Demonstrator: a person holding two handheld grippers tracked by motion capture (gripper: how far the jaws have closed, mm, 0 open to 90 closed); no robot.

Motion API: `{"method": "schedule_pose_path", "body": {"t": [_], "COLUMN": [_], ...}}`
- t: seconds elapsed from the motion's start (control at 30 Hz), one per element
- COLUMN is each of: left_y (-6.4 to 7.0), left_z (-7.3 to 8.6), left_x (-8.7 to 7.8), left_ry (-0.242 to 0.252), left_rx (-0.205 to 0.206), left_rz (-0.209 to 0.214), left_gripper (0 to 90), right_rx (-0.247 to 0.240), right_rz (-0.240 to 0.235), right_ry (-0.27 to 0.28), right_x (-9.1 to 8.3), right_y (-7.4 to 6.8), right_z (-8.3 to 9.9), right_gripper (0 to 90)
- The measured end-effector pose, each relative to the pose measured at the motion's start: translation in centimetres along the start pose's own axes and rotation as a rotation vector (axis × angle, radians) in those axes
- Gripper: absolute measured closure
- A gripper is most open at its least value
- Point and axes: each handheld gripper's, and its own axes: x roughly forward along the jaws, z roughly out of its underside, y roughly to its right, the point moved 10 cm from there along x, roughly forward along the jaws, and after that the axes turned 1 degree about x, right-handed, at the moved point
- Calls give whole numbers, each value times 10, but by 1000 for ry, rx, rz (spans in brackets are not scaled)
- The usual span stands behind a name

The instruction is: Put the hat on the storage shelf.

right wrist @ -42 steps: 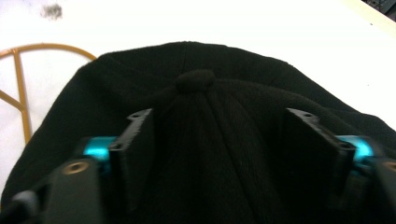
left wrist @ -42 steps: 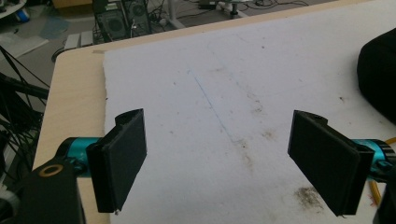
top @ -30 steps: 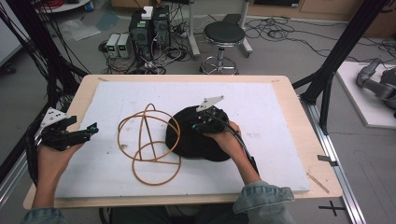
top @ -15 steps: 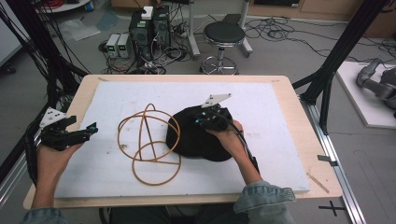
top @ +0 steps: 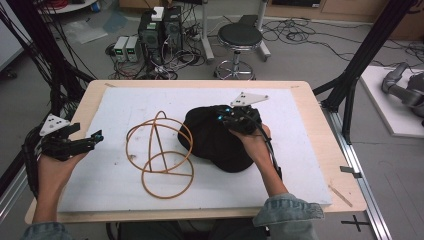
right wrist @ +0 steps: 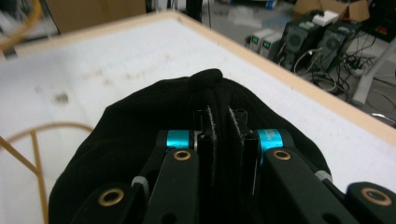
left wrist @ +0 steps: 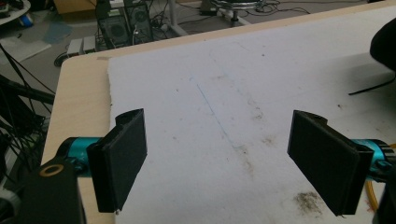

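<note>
With the right gripper (right wrist: 223,128) pinched on the top fold of the black cap (top: 210,137), just right of the wire frame (top: 160,154), lift straight and slowly while the left gripper (left wrist: 224,163) waits wide open, empty.

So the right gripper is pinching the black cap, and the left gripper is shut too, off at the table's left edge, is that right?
Not quite. The left gripper is open: the left gripper view shows its two fingers wide apart over bare white board, holding nothing. The rest holds: the right gripper is shut on the black cap, and the left one sits at the table's left edge.
</note>
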Motion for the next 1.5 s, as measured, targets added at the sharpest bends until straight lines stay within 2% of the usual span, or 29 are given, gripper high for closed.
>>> {"method": "schedule_pose_path", "body": {"t": [0.03, 0.07, 0.2, 0.27, 0.3, 0.33, 0.37, 0.53, 0.6, 0.73, 0.9, 1.03, 1.2, 1.5], "left_y": [0, 0, 0, 0, 0, 0, 0, 1, 1, 0, -2, -2, -2, -2], "left_z": [-1, -1, -2, -3, -3, -4, -4, -5, -5, -6, -6, -6, -6, -7], "left_x": [0, 0, 0, -1, -1, -1, -1, 0, 0, -1, -2, -2, -2, -3], "left_ry": [0, 1, 3, 5, 6, 7, 8, 10, 12, 14, 16, 18, 17, 18], "left_rx": [1, 3, 1, 0, 0, 0, 1, 0, 0, -2, -6, -6, -4, -4], "left_rz": [1, 1, 3, 4, 4, 4, 6, 10, 10, 9, 7, 6, 6, 10], "left_gripper": [200, 200, 200, 200, 200, 200, 200, 200, 200, 200, 200, 200, 200, 200], "right_rx": [0, 16, 13, 4, 4, -1, -1, 2, -2, -15, -22, -35, -53, -51], "right_rz": [0, -2, 1, 11, 11, 19, 19, 27, 24, 26, 23, 19, -9, -55], "right_ry": [0, 26, 60, 96, 96, 113, 113, 169, 168, 207, 229, 246, 280, 329], "right_x": [0, -7, -17, -29, -29, -36, -36, -56, -59, -74, -83, -90, -100, -114], "right_y": [0, 4, 8, 10, 10, 12, 12, 18, 18, 24, 26, 21, 11, 2], "right_z": [0, -7, -18, -33, -33, -41, -41, -66, -70, -91, -104, -115, -129, -147], "right_gripper": [839, 839, 839, 839, 839, 839, 839, 839, 839, 839, 839, 838, 838, 838]}}
